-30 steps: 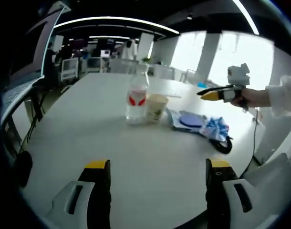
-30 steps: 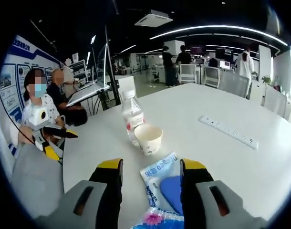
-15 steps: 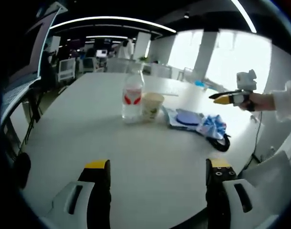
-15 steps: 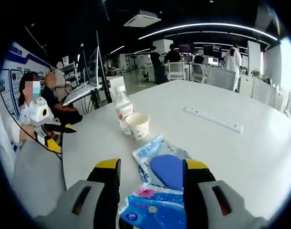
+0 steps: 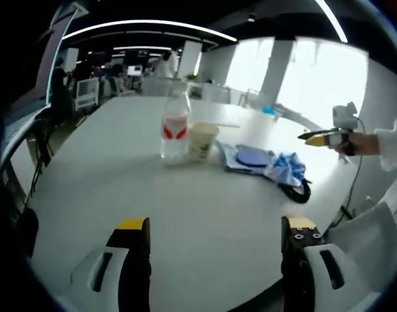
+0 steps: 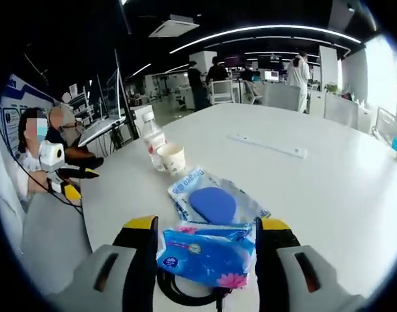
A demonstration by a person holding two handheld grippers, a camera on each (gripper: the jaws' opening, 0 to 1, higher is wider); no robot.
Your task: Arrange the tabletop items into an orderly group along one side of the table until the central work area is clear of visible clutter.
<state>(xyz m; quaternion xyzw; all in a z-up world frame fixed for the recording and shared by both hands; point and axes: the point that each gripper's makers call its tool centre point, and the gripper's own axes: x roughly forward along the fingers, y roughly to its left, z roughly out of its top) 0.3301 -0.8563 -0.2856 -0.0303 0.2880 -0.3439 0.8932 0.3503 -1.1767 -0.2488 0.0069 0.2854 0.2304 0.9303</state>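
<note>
On the white table (image 5: 107, 188) a water bottle (image 5: 174, 130) with a red label and a paper cup (image 5: 202, 140) stand side by side. Beside them lie a clear bag with a blue pad (image 5: 250, 157), a blue tissue pack (image 5: 286, 170) and a black cable loop (image 5: 301, 190). My left gripper (image 5: 215, 227) hovers open over the near edge, well short of them. My right gripper (image 5: 325, 136) hangs in the air past the table's right side. In the right gripper view, the right gripper (image 6: 207, 224) is open, and the tissue pack (image 6: 208, 250) shows below, between its jaws.
A white power strip (image 6: 267, 145) lies further out on the table. The left gripper (image 6: 80, 183) is held by a seated person at the table's left edge. Office chairs, desks and standing people fill the background. A tilted board (image 5: 29, 84) stands at the left.
My right gripper has drawn back and up from the items, so the tissue pack and cable now show between its jaws. The items have not moved. My left gripper barely shifted.
</note>
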